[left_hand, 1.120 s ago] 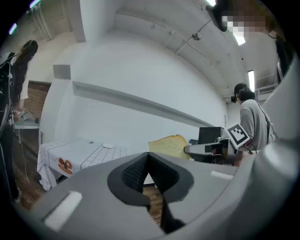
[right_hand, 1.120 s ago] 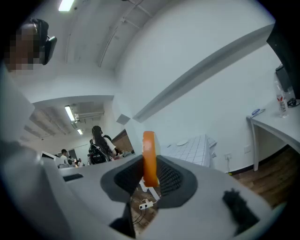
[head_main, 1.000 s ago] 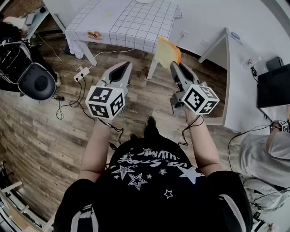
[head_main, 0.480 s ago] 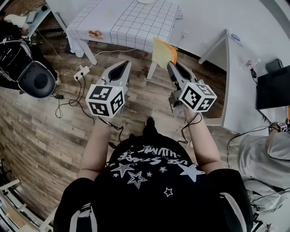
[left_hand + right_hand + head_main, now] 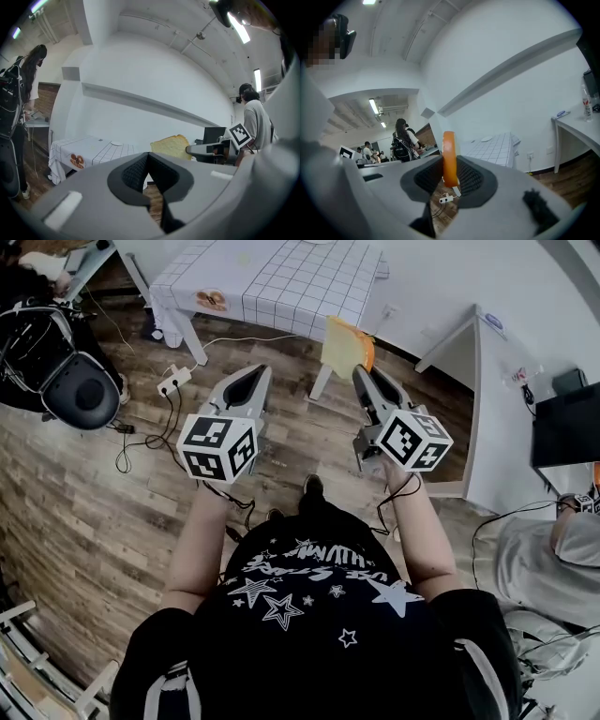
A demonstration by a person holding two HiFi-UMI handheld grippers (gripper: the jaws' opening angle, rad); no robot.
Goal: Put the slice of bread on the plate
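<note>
Head view, nearest: we stand on the wood floor [image 5: 84, 493], arms out front, one claw per hand, both approx. level.
Left side: left claw [image 5: 255, 373] has its tips closed together w/ nothing btwn them. We read it as idle, kept alongside b/c one claw is enough for a light slice.
Right side: right claw [image 5: 362, 373] is closed on the slice of bread [image 5: 344, 343], pads pinching its lower part.
Bread pose: upright and sticking up past the tips. Right gripper view shows the orange crust edge-on btwn the pads. Prob. gripped low so the flat face can be laid down.
Bread place: in the air over the floor, not set down yet.
Ahead: desk [image 5: 281, 282] w/ grid cloth.
Farthest: plate [image 5: 486, 138], a small white disc on the desk, well apart from the bread, so we judge the carry comes first.
</note>
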